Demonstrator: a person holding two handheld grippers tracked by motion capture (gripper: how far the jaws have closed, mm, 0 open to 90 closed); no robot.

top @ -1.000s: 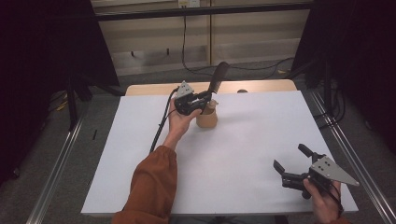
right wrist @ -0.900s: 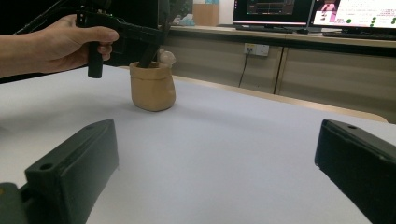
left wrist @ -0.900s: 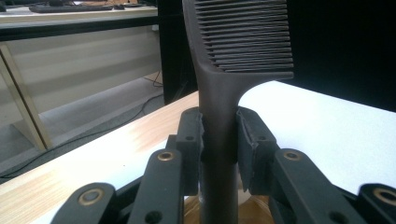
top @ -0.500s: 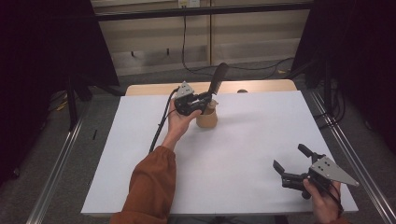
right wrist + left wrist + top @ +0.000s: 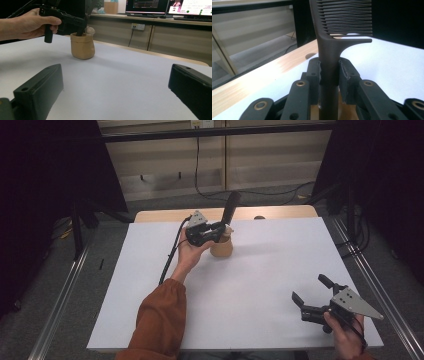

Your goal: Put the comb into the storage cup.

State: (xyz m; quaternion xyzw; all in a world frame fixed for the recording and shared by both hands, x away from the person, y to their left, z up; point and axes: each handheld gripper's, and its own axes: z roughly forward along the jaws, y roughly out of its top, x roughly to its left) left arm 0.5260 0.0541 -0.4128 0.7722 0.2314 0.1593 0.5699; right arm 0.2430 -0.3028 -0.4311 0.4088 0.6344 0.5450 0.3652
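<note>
A black comb (image 5: 231, 206) stands upright with its handle down in a small tan pouch (image 5: 222, 247) at the far middle of the white table (image 5: 250, 285). My left gripper (image 5: 220, 228) is shut on the comb's handle (image 5: 329, 72), just above the pouch's mouth; the comb's teeth (image 5: 347, 17) rise above the pads. In the right gripper view the pouch (image 5: 82, 46) sits beyond a bare stretch of table, with the left gripper (image 5: 83, 23) over it. My right gripper (image 5: 311, 294) rests open near the table's front right corner, nothing between its fingers (image 5: 40, 87).
A light wooden strip (image 5: 225, 213) runs along the table's far edge. Metal rails (image 5: 60, 295) flank the table on both sides. Cables lie on the floor behind. Monitors (image 5: 175, 6) stand on a counter seen in the right gripper view.
</note>
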